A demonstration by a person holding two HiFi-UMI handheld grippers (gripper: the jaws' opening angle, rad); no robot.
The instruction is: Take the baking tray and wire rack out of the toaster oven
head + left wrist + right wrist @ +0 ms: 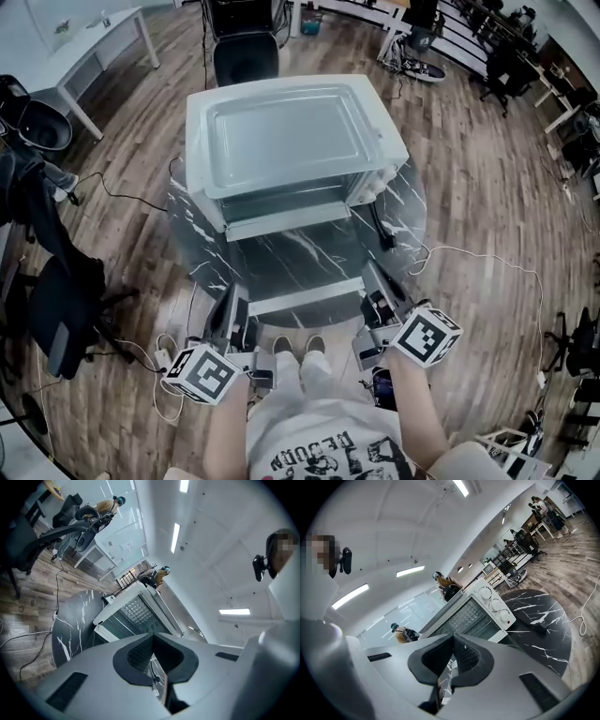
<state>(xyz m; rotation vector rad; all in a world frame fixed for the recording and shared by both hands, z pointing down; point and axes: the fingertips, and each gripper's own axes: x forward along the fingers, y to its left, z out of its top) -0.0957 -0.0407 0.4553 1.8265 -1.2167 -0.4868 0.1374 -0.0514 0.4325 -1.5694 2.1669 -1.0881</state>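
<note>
Left gripper point(232, 298) and right gripper point(372, 277) are seen low in frame, jaws pressed together, nothing held. The toaster oven point(291, 141) is found straight ahead at upper centre, equally near both, with the wire rack point(464, 618) inside.

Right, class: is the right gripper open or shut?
Shut: in its own view the right gripper has its jaws touching at the tips, nothing gripped between them.

You face a toaster oven point(281, 131) of smooth white metal, on a glossy black marbled table point(281, 261); the floor point(487, 206) is wood-grained.
</note>
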